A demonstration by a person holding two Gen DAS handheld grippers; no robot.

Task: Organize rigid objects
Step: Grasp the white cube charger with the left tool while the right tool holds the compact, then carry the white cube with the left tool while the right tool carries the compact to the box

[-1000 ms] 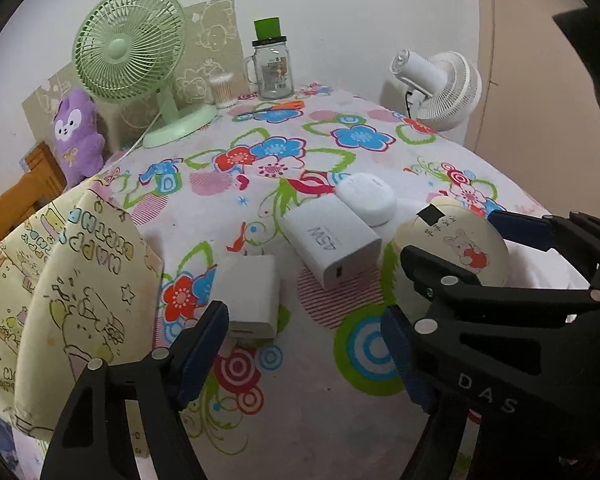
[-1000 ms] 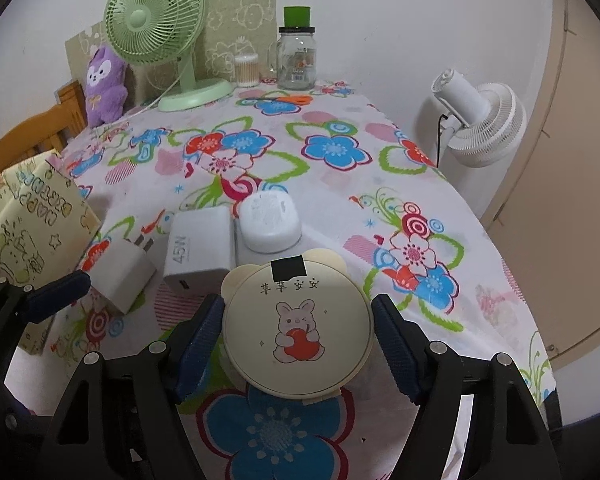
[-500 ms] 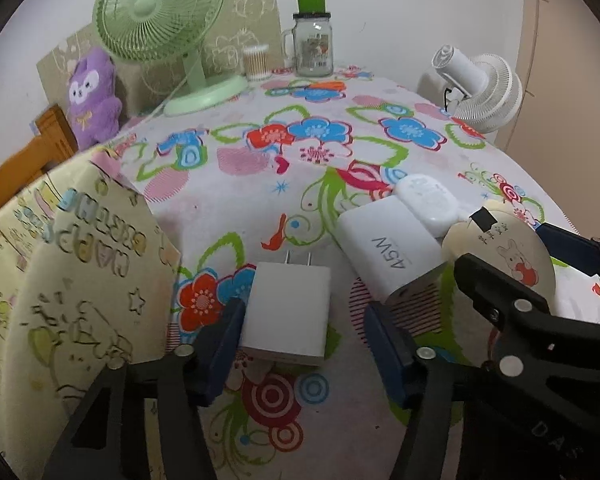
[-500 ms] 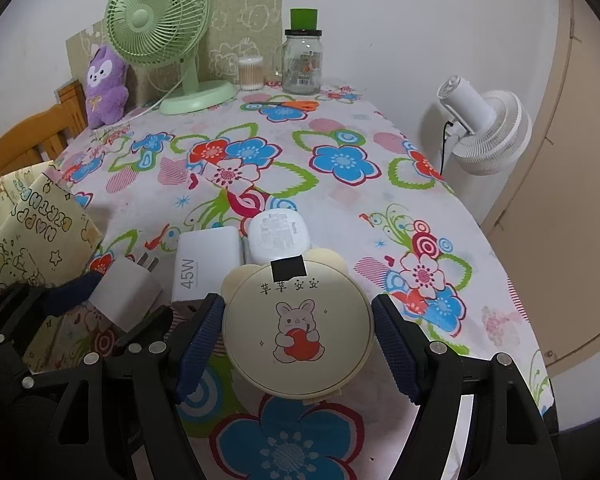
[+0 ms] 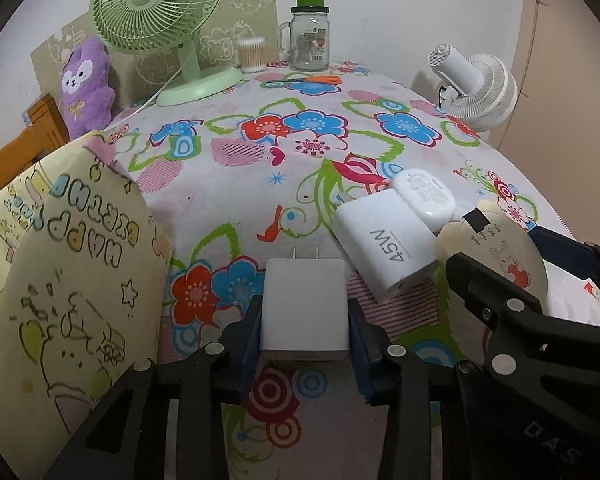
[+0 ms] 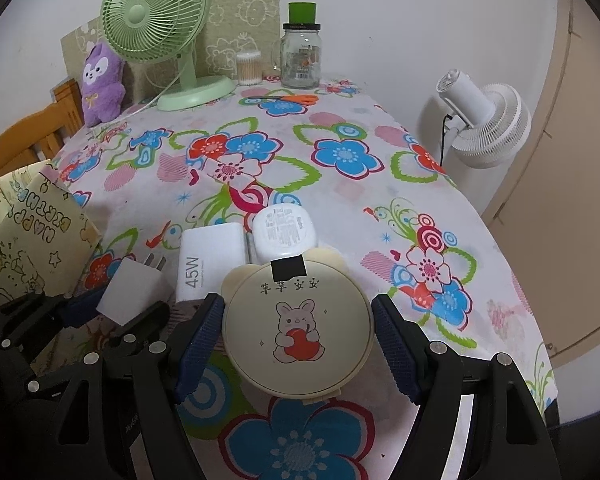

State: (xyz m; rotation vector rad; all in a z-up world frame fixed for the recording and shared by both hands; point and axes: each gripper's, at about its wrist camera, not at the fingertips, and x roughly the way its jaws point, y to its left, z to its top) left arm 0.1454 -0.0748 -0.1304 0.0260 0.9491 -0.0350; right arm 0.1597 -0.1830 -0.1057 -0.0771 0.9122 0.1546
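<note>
Left tool point(image 5: 305, 330) closing, white charger point(image 5: 304, 304) between its pads

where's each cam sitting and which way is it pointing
Left wrist: on the left gripper, looking forward and down along its fingers, which are closing on the small white charger; the right gripper shows at its right edge.
Right wrist: on the right gripper, looking forward and down, fingers either side of the round bunny case; the left gripper shows at lower left.
Shared: the 45W charger, green fan, jar, and floral tablecloth.
</note>
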